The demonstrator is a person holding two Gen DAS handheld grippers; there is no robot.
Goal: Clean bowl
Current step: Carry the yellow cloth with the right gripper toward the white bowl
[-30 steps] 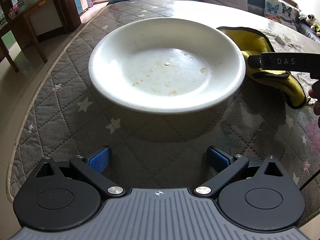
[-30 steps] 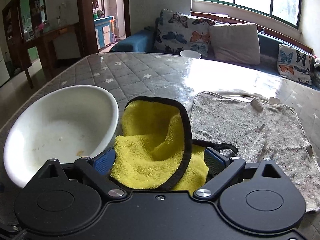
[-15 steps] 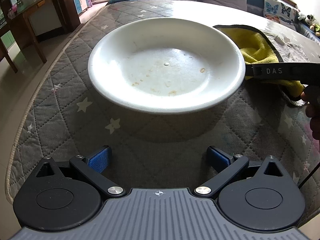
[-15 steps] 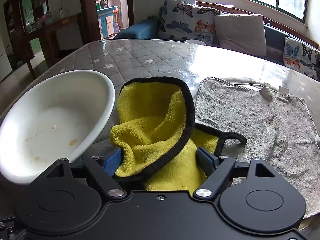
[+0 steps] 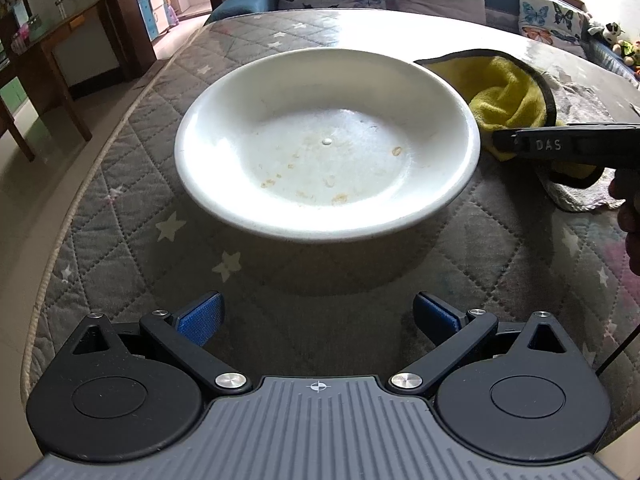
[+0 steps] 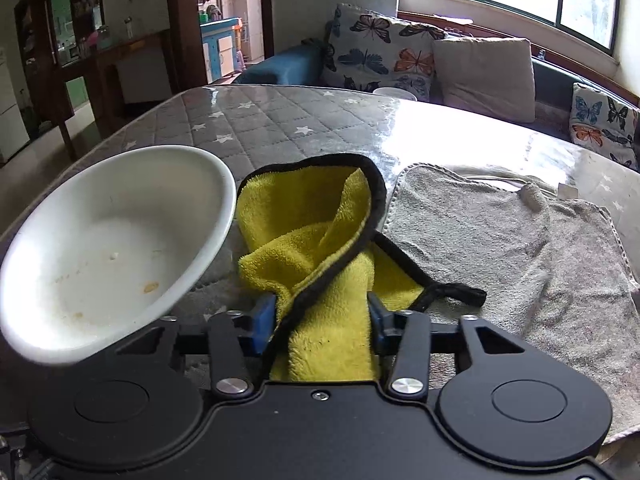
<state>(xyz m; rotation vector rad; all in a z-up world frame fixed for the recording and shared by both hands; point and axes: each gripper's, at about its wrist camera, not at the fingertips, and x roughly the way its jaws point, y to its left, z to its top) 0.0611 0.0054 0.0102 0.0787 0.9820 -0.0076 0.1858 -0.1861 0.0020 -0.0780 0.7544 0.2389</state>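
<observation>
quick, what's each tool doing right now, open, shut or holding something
Left tool: open, empty, short of the white bowl.
Right tool: jaws have just been closing and now pinch the yellow cloth.

A home living room; butterfly cushions [image 6: 380, 56] on a sofa [image 6: 280, 70], quilted table cover [image 5: 120, 200], wooden cabinet [image 6: 60, 40]
</observation>
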